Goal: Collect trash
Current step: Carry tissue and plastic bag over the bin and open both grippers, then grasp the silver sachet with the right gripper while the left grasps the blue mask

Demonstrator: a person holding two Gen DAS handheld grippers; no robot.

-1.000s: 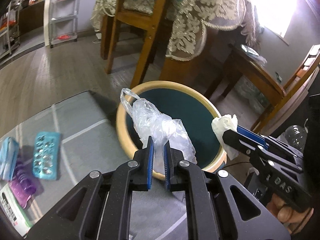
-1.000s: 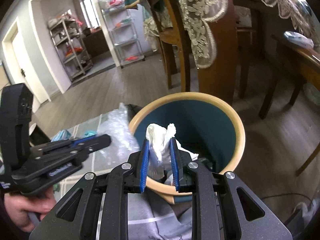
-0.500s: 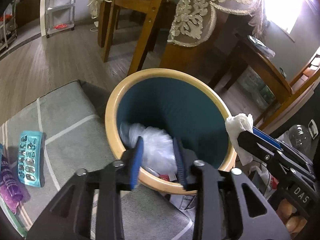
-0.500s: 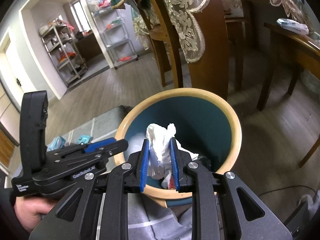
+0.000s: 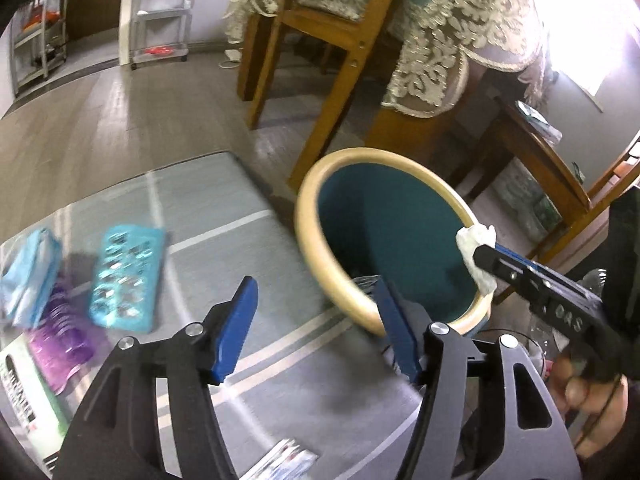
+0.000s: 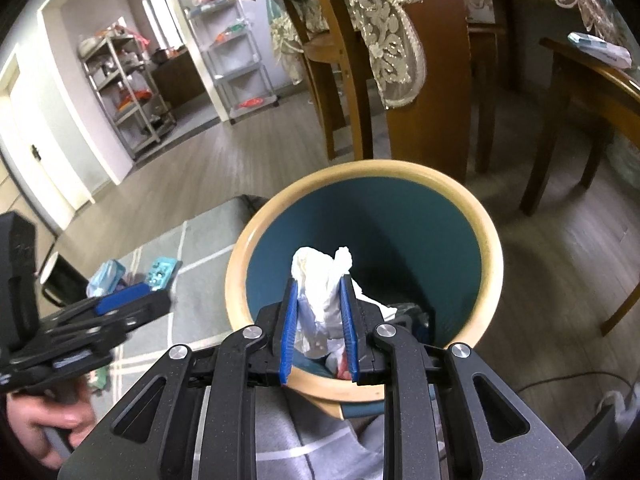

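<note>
Two claws: left claw apart, right claw marked "DAS" clamps tissue.

grey rug, wooden chair, lace tablecloth, metal shelves

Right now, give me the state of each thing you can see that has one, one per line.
Left gripper: open, empty, beside the bin's rim.
Right gripper: shut on the crumpled tissue, over the bin.
Crumpled tissue: held, not yet dropped.
Trash bin: upright, open top, some trash at the bottom.
Teal blister pack: lying flat on the mat.
Purple packet: lying on the mat.
</note>
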